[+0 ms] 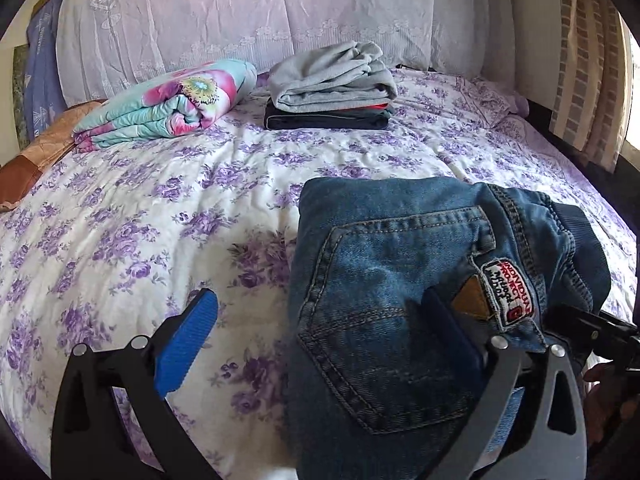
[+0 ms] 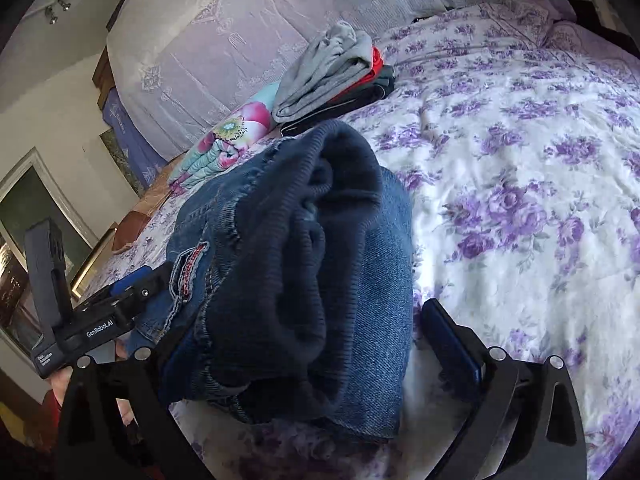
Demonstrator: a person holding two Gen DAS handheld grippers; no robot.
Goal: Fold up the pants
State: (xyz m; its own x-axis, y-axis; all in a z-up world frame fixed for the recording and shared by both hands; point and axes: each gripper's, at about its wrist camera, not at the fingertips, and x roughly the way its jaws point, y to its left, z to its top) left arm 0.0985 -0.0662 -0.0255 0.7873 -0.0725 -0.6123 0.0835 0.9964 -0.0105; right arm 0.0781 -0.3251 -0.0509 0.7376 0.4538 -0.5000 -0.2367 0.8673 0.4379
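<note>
While the jeans point(image 1: 384, 296) lie folded into a thick bundle on the bed point(image 1: 132, 216), neither tool has a grip on them. The left gripper point(image 1: 316, 340) stands spread as wide as it goes: its blue left pad point(image 1: 188, 344) hangs over bare sheet, well clear of the denim, and its other finger rests on top of the back pocket, so nothing is pinched. The right gripper point(image 2: 320, 344) is also open; the bundle's dark ribbed waistband point(image 2: 320, 216) sits between its jaws, close against the left one, with a gap of sheet showing before the right pad point(image 2: 452, 344).

The likely trouble is the fold springing apart. The denim looks stiff and bulky, and the top layer bulges just ahead of both jaws, so it may slide or flop open if either tool drags across it on the way out. The left finger lying on the pocket could catch the patch or a seam and pull the layer askew.

Farther beyond the jaws, the pile of folded clothes point(image 1: 332, 84) waits beside a rolled floral blanket point(image 1: 172, 104). Carrying the bundle there with a shallow bite could let it sag and unfold.
</note>
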